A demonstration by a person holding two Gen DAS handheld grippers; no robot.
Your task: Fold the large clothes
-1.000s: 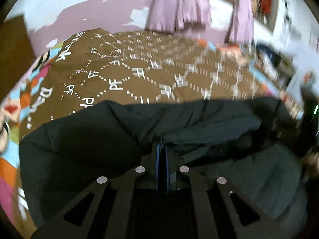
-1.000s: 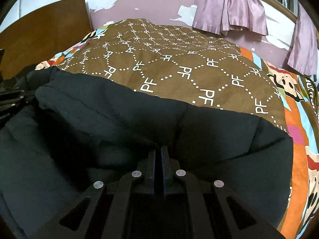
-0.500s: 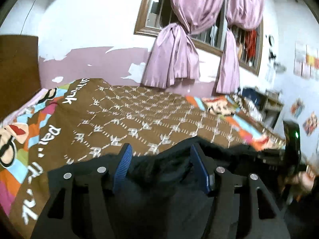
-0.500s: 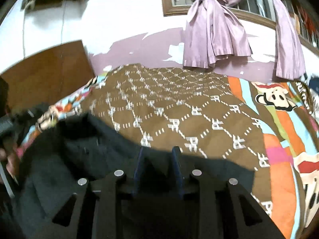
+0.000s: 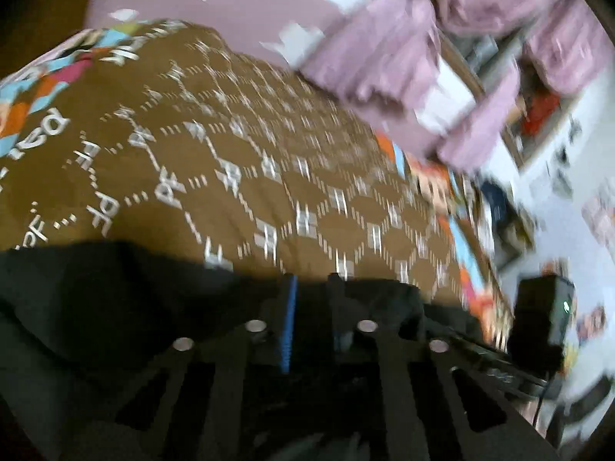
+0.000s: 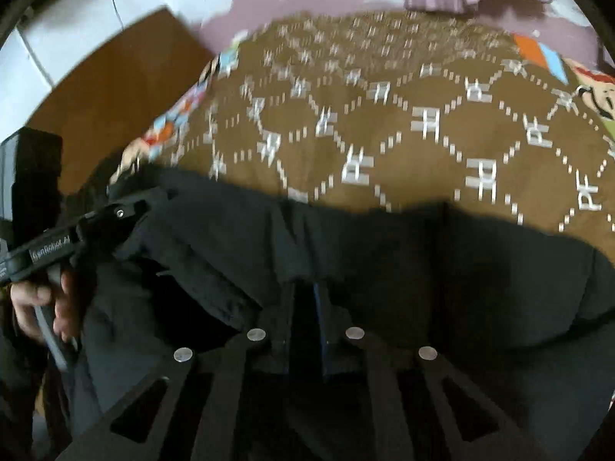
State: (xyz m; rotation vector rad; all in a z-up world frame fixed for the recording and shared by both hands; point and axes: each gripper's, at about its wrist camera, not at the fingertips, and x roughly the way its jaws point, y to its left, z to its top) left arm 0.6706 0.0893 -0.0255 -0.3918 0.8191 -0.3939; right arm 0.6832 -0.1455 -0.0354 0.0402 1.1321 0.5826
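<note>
A large black padded garment [image 5: 115, 299] lies bunched along the near side of the bed; the right wrist view shows its folds [image 6: 384, 253] too. My left gripper [image 5: 313, 284] sits at the garment's far edge, its jaws closing with dark cloth pinched between the blue pads. My right gripper [image 6: 305, 288] is at the same edge further along, its jaws closing with a fold of the cloth between them. The left gripper [image 6: 127, 211] also shows in the right wrist view, held by a hand [image 6: 38, 299]. Both pictures are blurred.
A brown bedspread [image 5: 230, 176] with white lettering and a colourful cartoon border covers the bed beyond the garment. A wooden headboard [image 6: 107, 107] stands at one end. Purple curtains [image 5: 384, 57] hang on the far wall, with cluttered furniture [image 5: 499, 207] past the bed.
Half a second ago both grippers stood open and aimed higher, towards the wall and window. Now both have tipped down and drawn their fingers together on the garment's edge.
</note>
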